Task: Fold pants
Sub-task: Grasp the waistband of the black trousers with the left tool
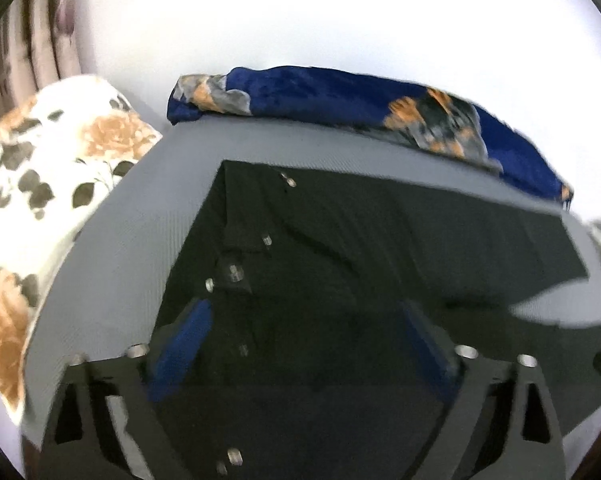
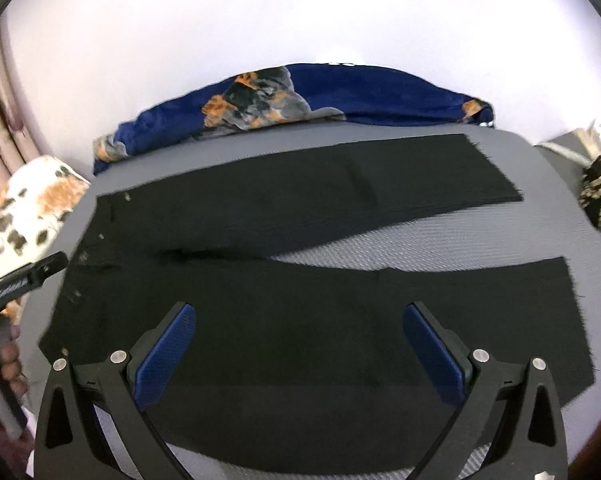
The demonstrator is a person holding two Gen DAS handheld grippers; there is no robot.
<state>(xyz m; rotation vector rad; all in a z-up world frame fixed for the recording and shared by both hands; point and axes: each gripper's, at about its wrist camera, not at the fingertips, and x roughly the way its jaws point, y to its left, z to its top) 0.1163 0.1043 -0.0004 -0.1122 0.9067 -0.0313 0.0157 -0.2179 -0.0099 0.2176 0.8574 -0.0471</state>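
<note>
On the grey surface [image 2: 340, 252], pants [image 2: 284, 320] lie crosswise, waistband left, legs right; both grippers' fingers released.

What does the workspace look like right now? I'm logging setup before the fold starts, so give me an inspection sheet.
Surface: grey textured mat, bare strip showing between the legs.
Job's things: black pants spread flat, unfolded, legs apart, waistband at left.
Clutter: blue floral blanket bunched along the far edge; floral pillow at left; striped fabric at right.
Grippers: left gripper open above the waist area; right gripper open above the near leg; neither holds cloth.
Cables: nothing seen.
Surroundings: pale wall, curtain at left.
</note>
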